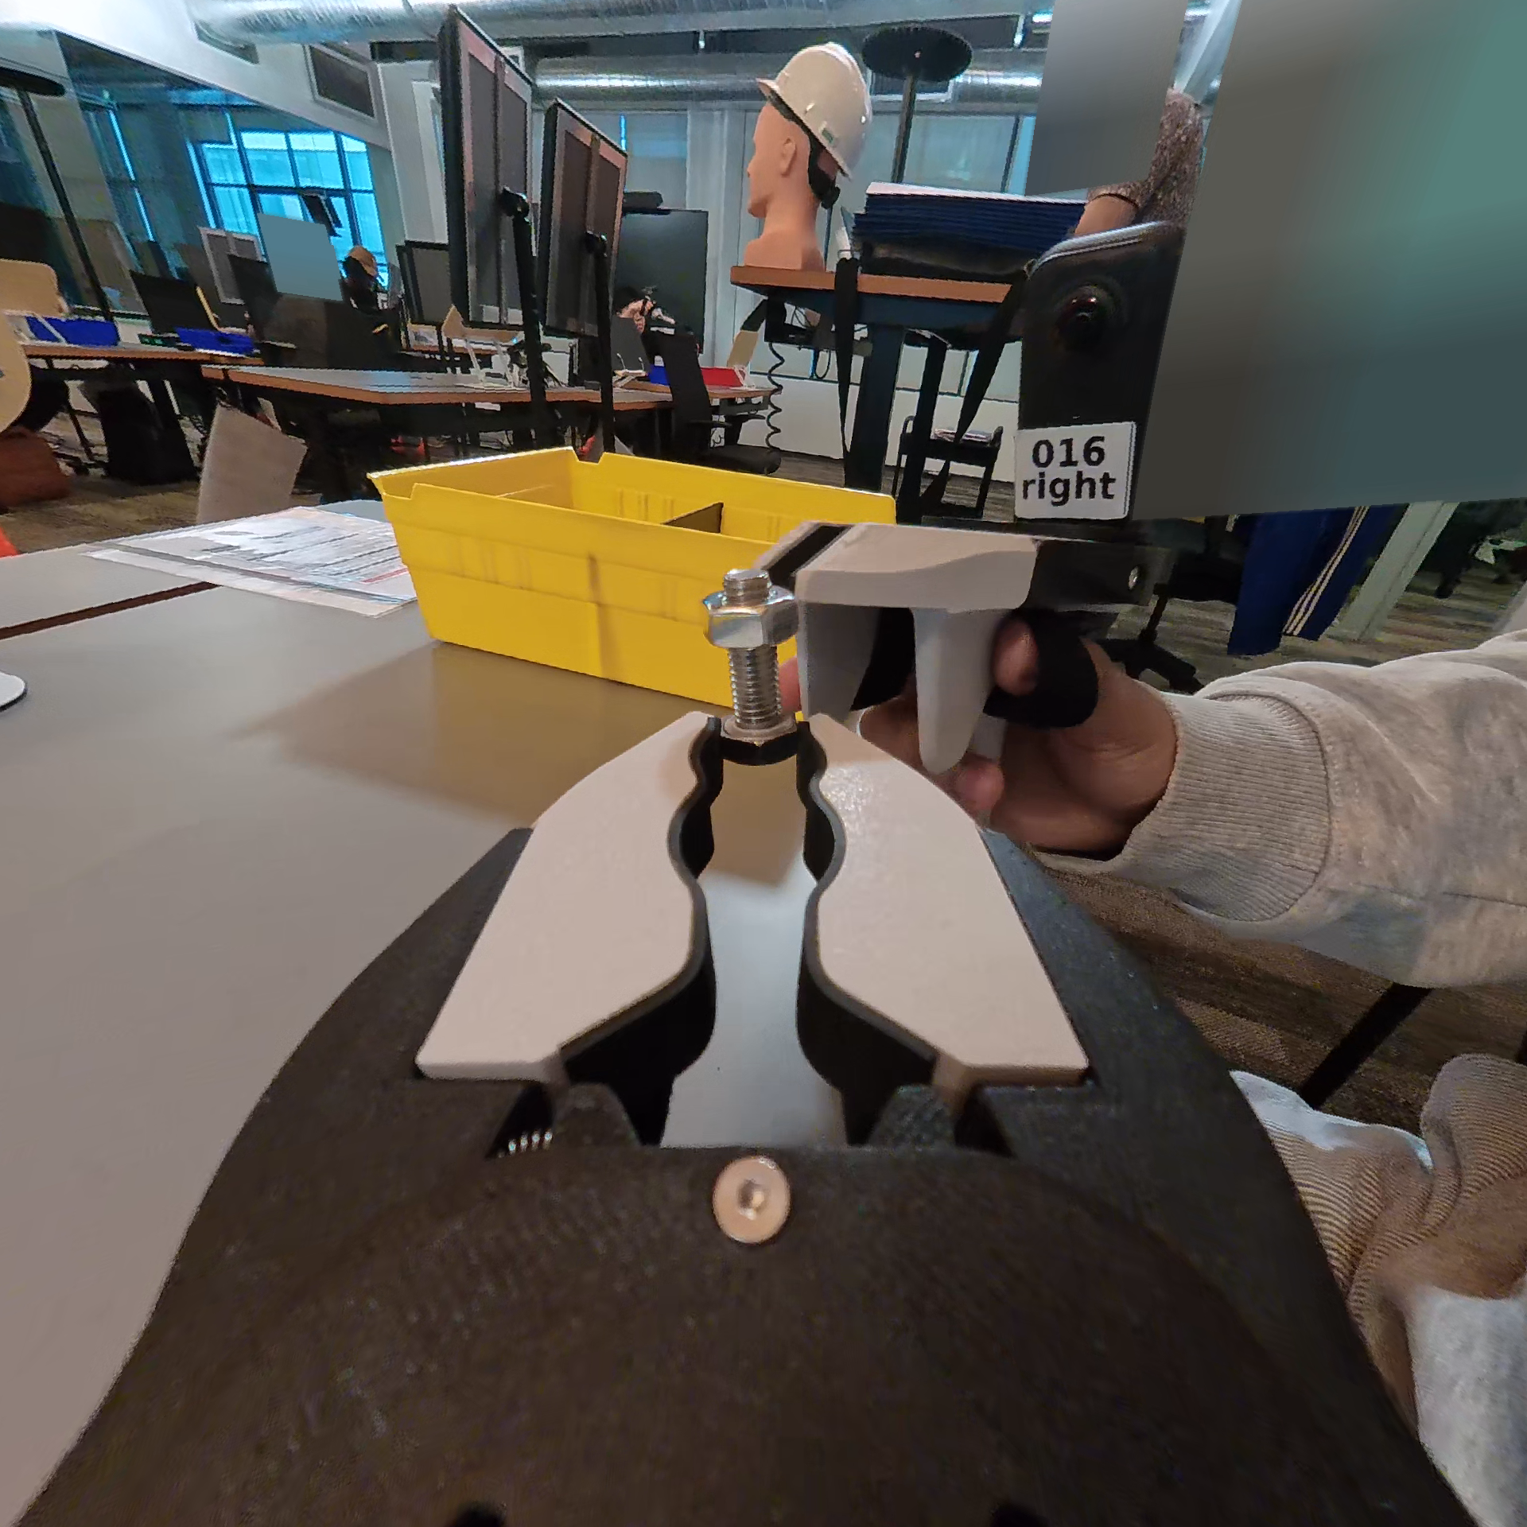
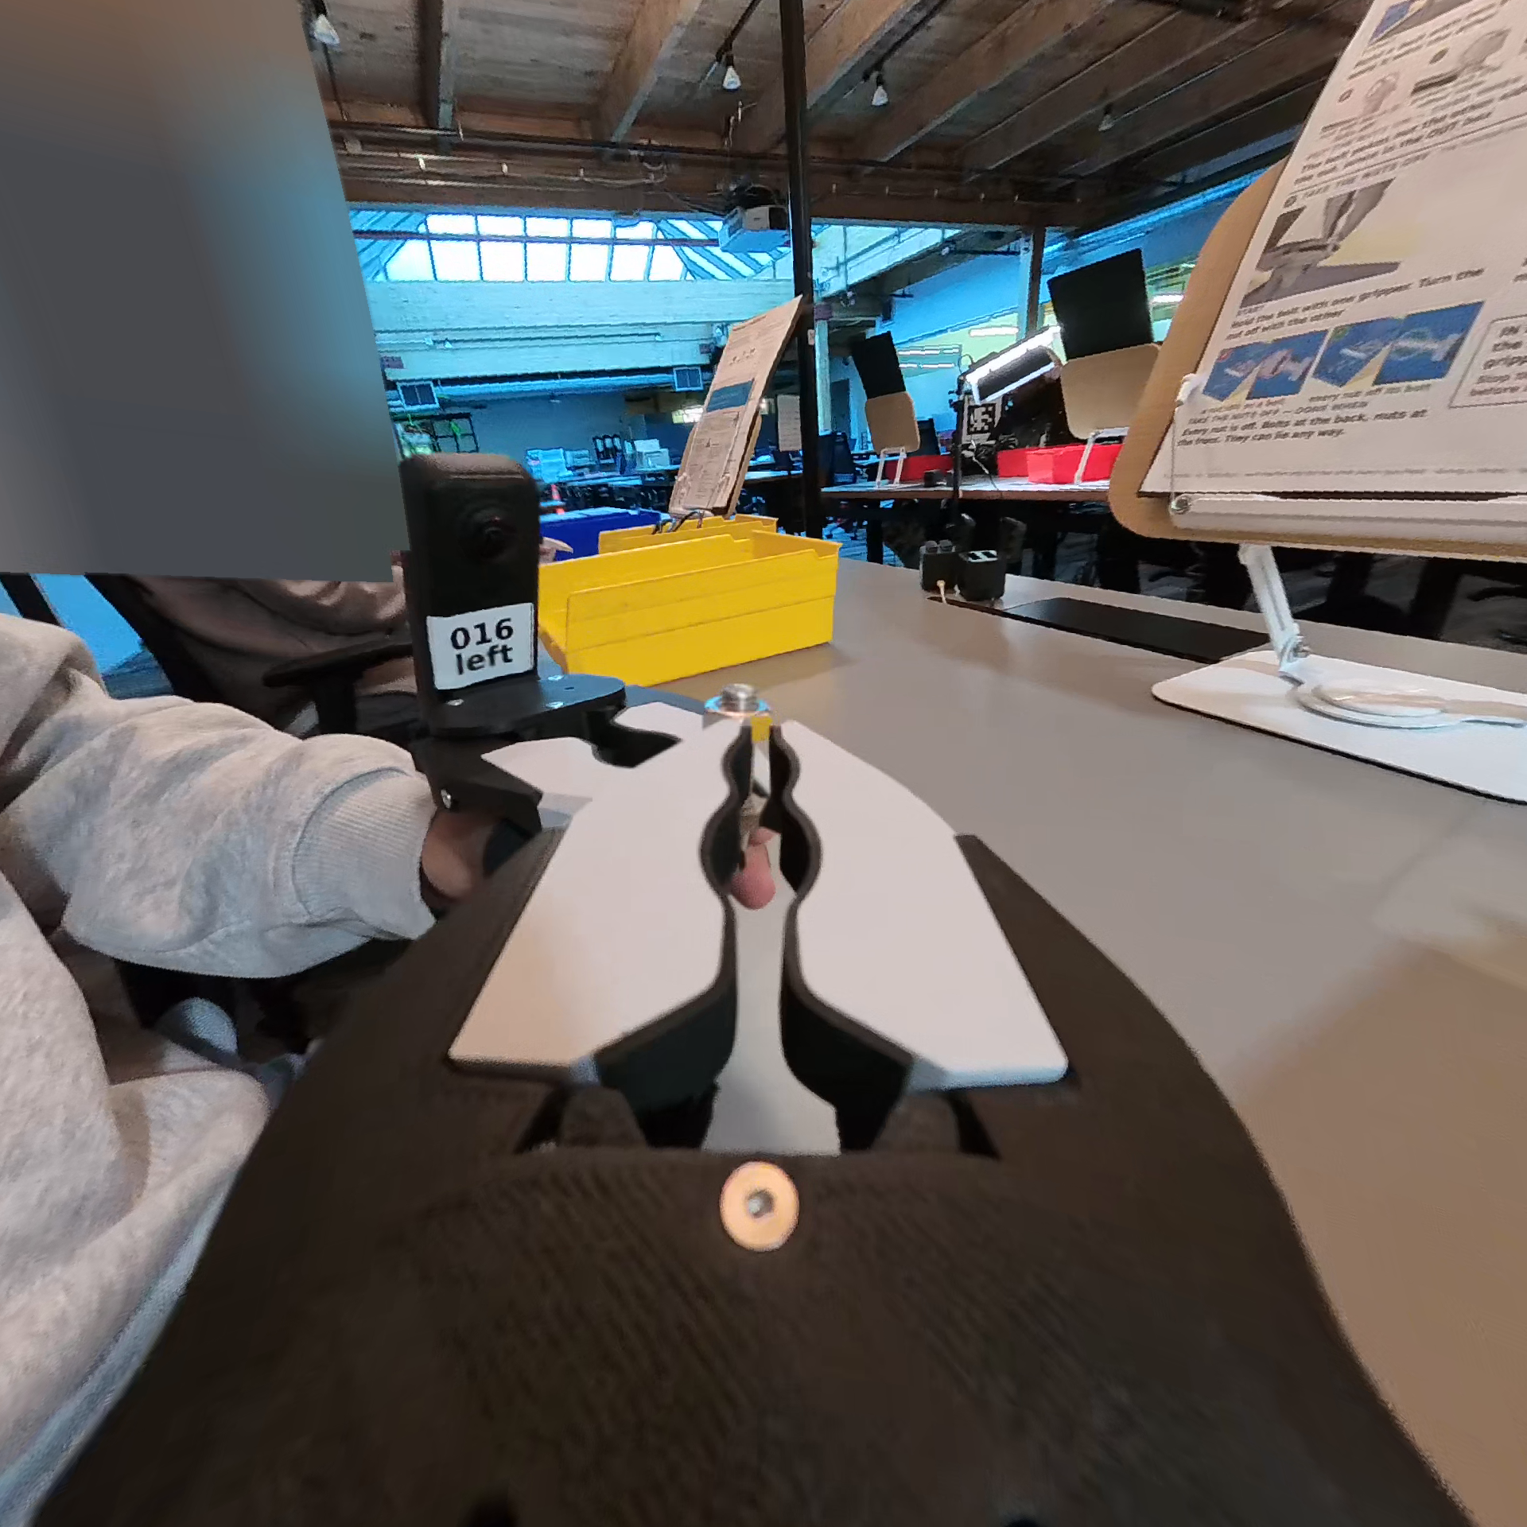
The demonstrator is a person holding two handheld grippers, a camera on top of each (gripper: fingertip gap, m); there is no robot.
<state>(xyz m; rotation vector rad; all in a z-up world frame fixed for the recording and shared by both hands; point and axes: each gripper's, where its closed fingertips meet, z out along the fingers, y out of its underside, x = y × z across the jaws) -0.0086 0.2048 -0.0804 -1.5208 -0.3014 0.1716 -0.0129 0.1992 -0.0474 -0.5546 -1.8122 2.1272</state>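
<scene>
The left tool [image 1: 756, 744] is closed on the head end of an upright bolt [image 1: 753, 682], held above the surface [image 1: 206, 785]. The right tool [image 1: 785, 595], its tips nearly together, pinches the nut [image 1: 738, 621] near the bolt's top. A yellow bin [image 1: 578, 570] sits beyond both tools. Judged from this, the grip on the nut looks shallow, so the tips may slip off; a loose hold below could let the bolt tilt.
</scene>
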